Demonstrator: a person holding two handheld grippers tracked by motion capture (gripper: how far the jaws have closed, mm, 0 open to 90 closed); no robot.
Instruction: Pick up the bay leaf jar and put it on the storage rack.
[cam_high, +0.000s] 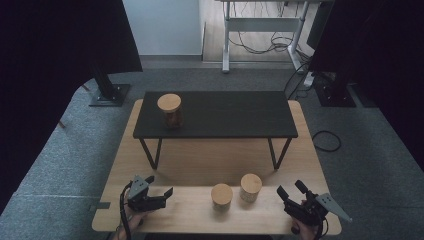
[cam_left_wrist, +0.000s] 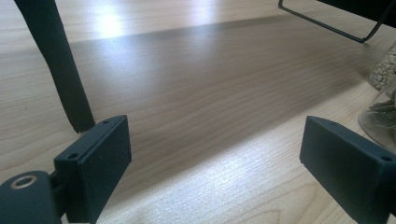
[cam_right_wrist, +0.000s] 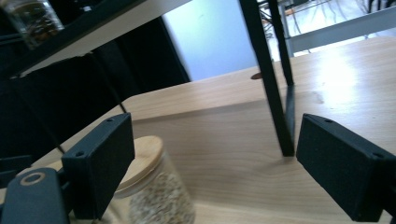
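Observation:
Two glass jars with wooden lids stand near the table's front edge, one jar at the middle and a second jar just right of it. A third lidded jar stands on the left end of the black shelf. My left gripper rests at the front left, open, pointing right toward the jars, nothing between its jaws. My right gripper is at the front right, open and empty; a grain-filled jar sits just beyond its left jaw.
The black shelf stands on thin metal legs across the middle of the wooden table. One leg rises ahead of the right gripper. Another leg stands close to the left gripper's left jaw. Grey carpet surrounds the table.

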